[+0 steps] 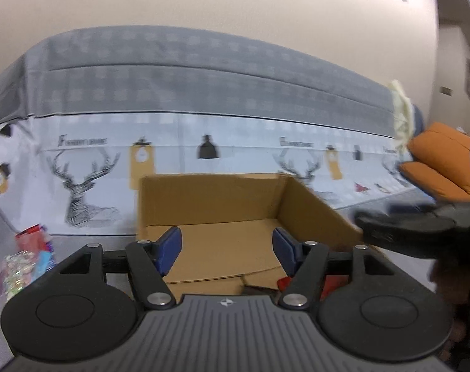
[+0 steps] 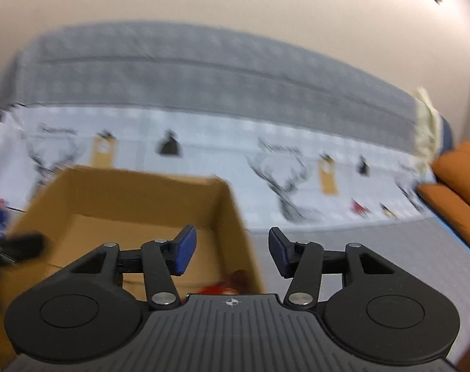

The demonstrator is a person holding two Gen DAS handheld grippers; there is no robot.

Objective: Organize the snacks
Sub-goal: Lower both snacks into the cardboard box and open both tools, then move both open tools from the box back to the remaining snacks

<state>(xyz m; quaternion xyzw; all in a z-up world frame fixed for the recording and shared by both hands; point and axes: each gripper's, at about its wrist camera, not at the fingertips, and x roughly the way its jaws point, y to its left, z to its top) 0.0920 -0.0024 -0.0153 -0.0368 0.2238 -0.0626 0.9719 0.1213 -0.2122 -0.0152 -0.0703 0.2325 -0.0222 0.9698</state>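
Observation:
An open brown cardboard box (image 1: 210,198) stands on the grey table straight ahead. My left gripper (image 1: 227,241) hangs over its near edge, open, with nothing between the blue pads. A red snack packet (image 1: 329,282) lies in the box's near right corner, partly hidden behind the gripper's right finger. Loose colourful snack packets (image 1: 30,257) lie on the table at the left. In the right wrist view my right gripper (image 2: 232,241) is open and empty over the right wall of the box (image 2: 135,195). The red packet (image 2: 231,280) shows just below it, blurred.
Behind the table is a grey sofa draped with a white deer-print cloth (image 1: 86,186). Orange cushions (image 1: 439,167) sit at the far right. Grey table surface (image 2: 359,248) stretches to the right of the box. A dark blurred shape (image 1: 402,229) shows beside the box's right wall.

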